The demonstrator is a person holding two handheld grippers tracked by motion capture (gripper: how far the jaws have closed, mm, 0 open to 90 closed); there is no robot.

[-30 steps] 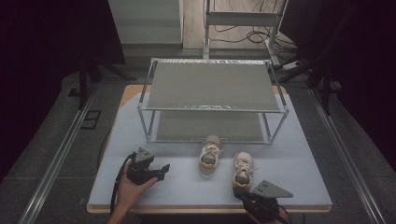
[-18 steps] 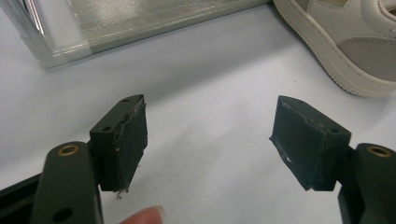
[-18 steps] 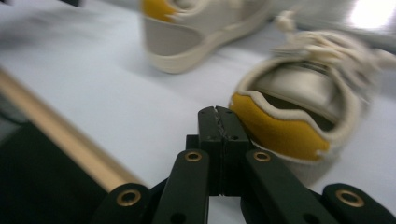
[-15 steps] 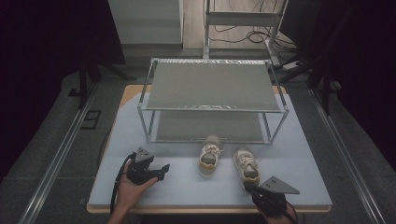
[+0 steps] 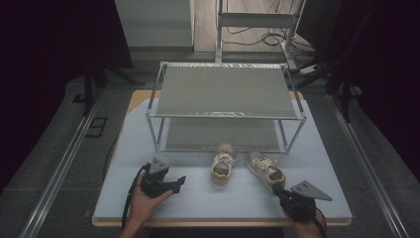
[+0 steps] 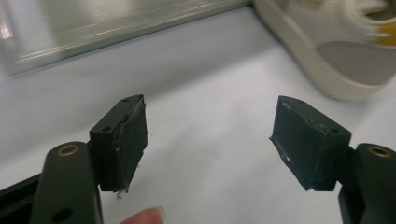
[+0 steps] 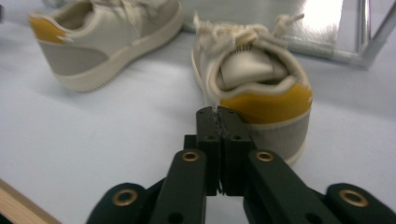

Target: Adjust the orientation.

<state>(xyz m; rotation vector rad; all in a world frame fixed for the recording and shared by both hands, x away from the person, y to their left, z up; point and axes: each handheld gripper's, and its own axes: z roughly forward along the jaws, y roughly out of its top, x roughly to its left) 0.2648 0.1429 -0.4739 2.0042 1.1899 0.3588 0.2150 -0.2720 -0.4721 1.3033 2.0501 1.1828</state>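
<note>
Two small beige sneakers with yellow heel patches lie on the pale blue table top, the left shoe [image 5: 222, 164] and the right shoe [image 5: 266, 169], in front of the rack. My left gripper [image 5: 178, 182] rests on the table to the left of them, jaws wide open and empty [image 6: 210, 140]; the left shoe [image 6: 345, 46] shows at that view's upper right. My right gripper [image 5: 278, 192] sits just behind the right shoe's heel [image 7: 261, 88], its jaws pressed together with nothing between them [image 7: 218, 112]. The other shoe [image 7: 98, 37] lies farther left in the right gripper view.
A two-tier metal rack [image 5: 225, 106] with grey shelves stands at the back of the table [image 5: 322, 163]. The table's wooden front edge [image 5: 218, 222] runs just ahead of my hands. Dark floor and rails [image 5: 59, 168] flank the table.
My right gripper has shifted a little to the right, staying behind the right shoe's heel. The left gripper and both shoes have stayed put.
</note>
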